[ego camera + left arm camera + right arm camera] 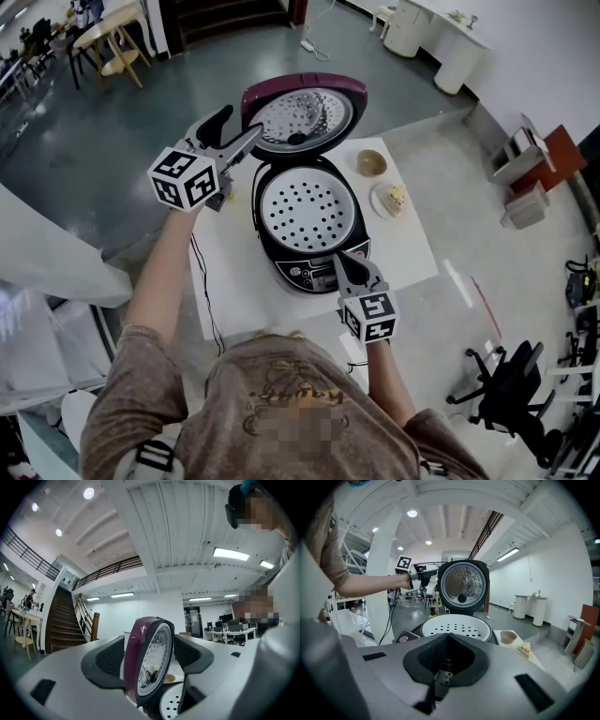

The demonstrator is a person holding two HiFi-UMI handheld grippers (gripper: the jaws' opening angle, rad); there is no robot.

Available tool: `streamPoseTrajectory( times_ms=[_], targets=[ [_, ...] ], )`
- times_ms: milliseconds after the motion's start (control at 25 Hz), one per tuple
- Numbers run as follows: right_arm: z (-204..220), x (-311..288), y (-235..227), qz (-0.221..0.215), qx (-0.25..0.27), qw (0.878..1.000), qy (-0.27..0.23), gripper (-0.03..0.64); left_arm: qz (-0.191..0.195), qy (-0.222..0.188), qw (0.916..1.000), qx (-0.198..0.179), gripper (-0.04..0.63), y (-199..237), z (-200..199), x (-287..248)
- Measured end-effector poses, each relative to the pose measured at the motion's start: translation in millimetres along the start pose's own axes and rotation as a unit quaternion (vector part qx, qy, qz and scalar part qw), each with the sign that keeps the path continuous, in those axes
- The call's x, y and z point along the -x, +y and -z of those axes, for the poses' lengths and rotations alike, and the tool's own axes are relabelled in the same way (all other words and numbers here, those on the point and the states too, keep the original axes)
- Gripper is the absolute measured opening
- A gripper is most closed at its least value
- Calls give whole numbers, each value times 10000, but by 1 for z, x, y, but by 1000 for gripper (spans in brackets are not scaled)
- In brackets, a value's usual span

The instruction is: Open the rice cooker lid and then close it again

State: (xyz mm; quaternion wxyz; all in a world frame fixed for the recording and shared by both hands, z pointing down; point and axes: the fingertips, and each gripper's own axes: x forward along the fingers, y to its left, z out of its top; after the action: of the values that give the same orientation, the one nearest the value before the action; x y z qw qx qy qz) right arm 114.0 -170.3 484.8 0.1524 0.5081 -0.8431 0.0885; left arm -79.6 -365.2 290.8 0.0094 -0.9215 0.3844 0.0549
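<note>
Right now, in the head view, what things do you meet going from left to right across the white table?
Left tongs → rice cooker → brown bowl → plate of food.

Rice cooker control panel (pixel 312 275) partly behind the right tongs (pixel 338 257), its print illegibly small.
</note>
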Motion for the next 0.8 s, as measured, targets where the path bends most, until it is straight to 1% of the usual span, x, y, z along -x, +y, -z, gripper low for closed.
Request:
streamPoseTrajectory(
  times_ms=[200,640,800],
  targets=[
    [0,0,1,-12,-10,10000,7,5,140,135,9997,-111,331,-1,2,-12],
    [1,0,1,-28,-7,10000,5,3,318,34,9994,-122,330,-3,-11,-27],
    [0,0,1,-22,0,10000,-8,3,352,3,9994,-62,330,-2,-14,-31]
  ],
)
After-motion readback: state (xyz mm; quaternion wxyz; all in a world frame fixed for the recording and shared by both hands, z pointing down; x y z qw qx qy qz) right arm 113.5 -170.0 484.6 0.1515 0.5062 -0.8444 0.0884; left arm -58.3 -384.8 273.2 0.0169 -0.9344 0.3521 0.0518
